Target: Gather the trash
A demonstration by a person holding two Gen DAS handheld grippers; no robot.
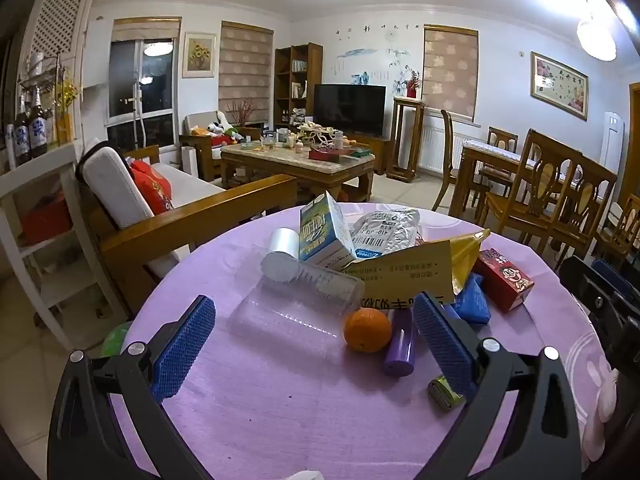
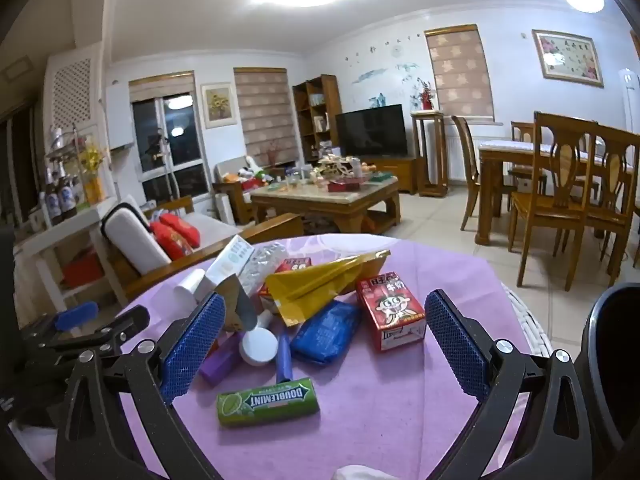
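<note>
- We hold our left gripper [image 1: 314,344] tilted down over the near side of the round table [image 1: 280,420], its jaws spread as wide as they go and gripping nothing; its blue pads [image 1: 184,350] stand well apart, off the cloth
- Between those jaws lie a clear tray [image 1: 296,304] and an orange [image 1: 367,329], neither touched by a pad; a purple tube [image 1: 400,342] lies just beside the orange, partly behind the right pad
- We hold our right gripper [image 2: 326,344] tilted down too, fully spread and empty; in its view the left gripper's dark frame shows at the left edge
- Between the right jaws lie a gum pack [image 2: 268,402] nearest us, a blue packet [image 2: 326,332], a white lid [image 2: 259,346] and a red carton [image 2: 390,312], which stands just inside the right pad
- The trash sits heaped in the middle of the table: a yellow bag [image 2: 320,284] lies over the pile, a blue-and-white carton [image 1: 326,234] leans tilted at the back with a silver pouch [image 1: 386,230] beside it, and a white roll [image 1: 280,256] rests on the far edge of the tray
- In the left view the gum pack is half hidden behind the right pad, and the blue packet is partly under the yellow bag
- What lies beneath the yellow bag we cannot make out; a second red box behind it shows only a corner
- A dark rounded thing [image 2: 612,360] at the right edge of the right view is cut off, and we cannot tell what it is
- Something pale at the bottom edge of both views is cropped too far to identify
</note>
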